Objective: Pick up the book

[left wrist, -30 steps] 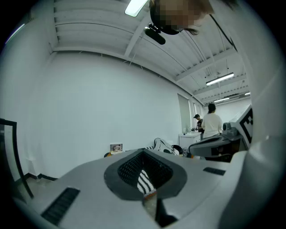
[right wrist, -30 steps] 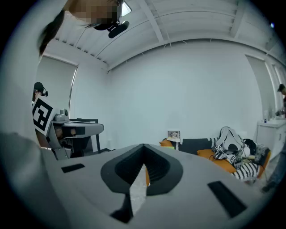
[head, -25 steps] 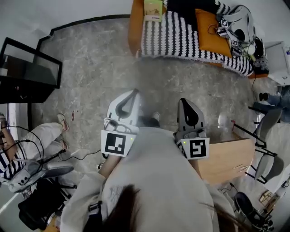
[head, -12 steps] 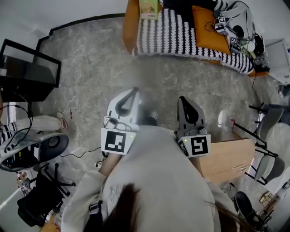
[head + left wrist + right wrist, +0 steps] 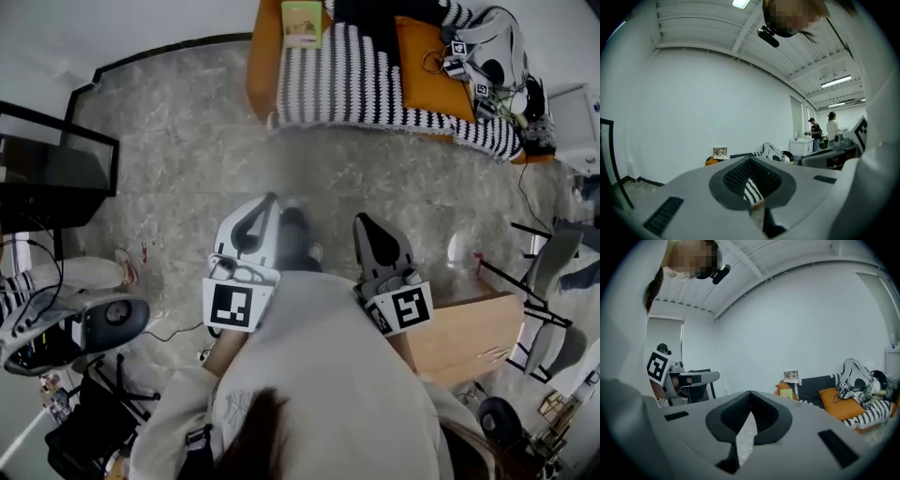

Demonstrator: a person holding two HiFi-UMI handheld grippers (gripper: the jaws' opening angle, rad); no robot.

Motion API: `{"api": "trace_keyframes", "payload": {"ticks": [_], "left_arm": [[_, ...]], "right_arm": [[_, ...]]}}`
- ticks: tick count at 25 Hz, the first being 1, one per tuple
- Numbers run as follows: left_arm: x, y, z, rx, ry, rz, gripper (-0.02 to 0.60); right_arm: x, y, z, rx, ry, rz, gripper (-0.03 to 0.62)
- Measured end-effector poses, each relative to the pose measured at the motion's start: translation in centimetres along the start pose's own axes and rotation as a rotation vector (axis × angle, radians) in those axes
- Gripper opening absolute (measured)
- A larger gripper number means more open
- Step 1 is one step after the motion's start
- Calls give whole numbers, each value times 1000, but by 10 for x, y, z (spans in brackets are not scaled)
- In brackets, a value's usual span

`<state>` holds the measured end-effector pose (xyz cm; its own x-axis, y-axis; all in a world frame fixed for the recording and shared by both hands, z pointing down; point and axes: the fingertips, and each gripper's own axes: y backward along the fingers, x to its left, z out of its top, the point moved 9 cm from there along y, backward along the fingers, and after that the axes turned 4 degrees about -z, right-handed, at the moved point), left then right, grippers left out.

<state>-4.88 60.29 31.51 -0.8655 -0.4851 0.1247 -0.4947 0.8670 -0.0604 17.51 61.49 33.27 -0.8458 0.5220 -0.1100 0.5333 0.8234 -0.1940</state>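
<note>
Head view: the left hand-held gripper (image 5: 270, 199) and right hand-held gripper (image 5: 362, 220) hover over marble floor (image 5: 178, 141), jaws together, empty. The book (image 5: 302, 22) lies at 12 o'clock on a sofa (image 5: 261, 66), beside a striped blanket (image 5: 356, 80); a bench (image 5: 469, 333) stands at 4 o'clock. Left gripper view: closed jaws frame the blanket. Right gripper view: jaws shut, book at 3 o'clock.
</note>
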Motion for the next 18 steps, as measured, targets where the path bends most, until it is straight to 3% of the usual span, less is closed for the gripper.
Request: {"api": "trace_keyframes", "payload": {"ticks": [4,12,18], "left_arm": [[37,-23,8,41,19,2,9],[85,-104,39,-23,-35,-123,9],[118,-113,38,0,-10,-99,9]], "right_arm": [[-2,-42,13,21,-17,-5,15],[-31,-96,54,-49,-10,-126,17],[-27,-133,54,-22,-15,-106,15]]}}
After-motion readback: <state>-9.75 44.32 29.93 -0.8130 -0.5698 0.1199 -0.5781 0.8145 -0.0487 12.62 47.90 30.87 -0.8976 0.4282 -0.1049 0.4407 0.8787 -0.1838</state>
